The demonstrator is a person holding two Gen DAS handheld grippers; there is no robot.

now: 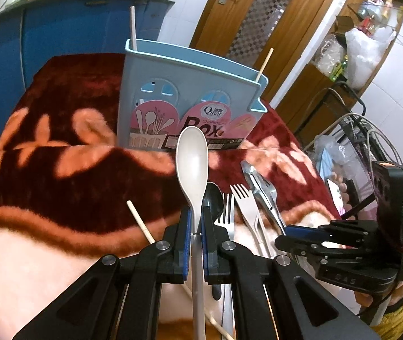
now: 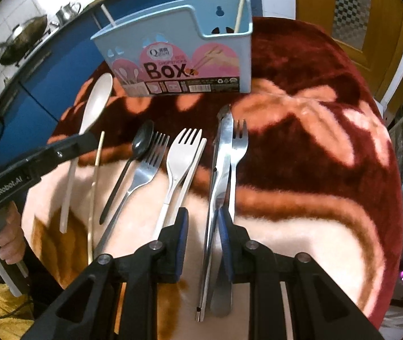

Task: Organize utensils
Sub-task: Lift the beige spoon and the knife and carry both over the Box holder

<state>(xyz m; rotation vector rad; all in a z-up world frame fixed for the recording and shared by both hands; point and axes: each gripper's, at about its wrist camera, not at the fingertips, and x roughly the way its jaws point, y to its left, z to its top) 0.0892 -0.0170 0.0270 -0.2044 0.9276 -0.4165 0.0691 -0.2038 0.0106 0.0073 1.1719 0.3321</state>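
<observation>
My left gripper [image 1: 197, 221] is shut on the handle of a white spoon [image 1: 192, 158], held above the blanket with its bowl pointing toward the blue chopstick box [image 1: 190, 85]; the spoon also shows in the right wrist view [image 2: 95, 104]. My right gripper [image 2: 201, 221] is open and empty, low over metal tongs [image 2: 218, 170] and a steel fork [image 2: 239, 144]. On the blanket lie a black spoon [image 2: 142, 141], another steel fork [image 2: 150, 161], a white fork [image 2: 183, 150] and a wooden chopstick [image 2: 96, 170]. Two chopsticks stand in the box [image 2: 178, 48].
A red and pink floral blanket [image 2: 314, 147] covers the table. Blue cabinets [image 1: 59, 34] stand behind it, a wooden door [image 1: 258, 14] at the back right. Cables and bags [image 1: 357, 45] crowd the right side.
</observation>
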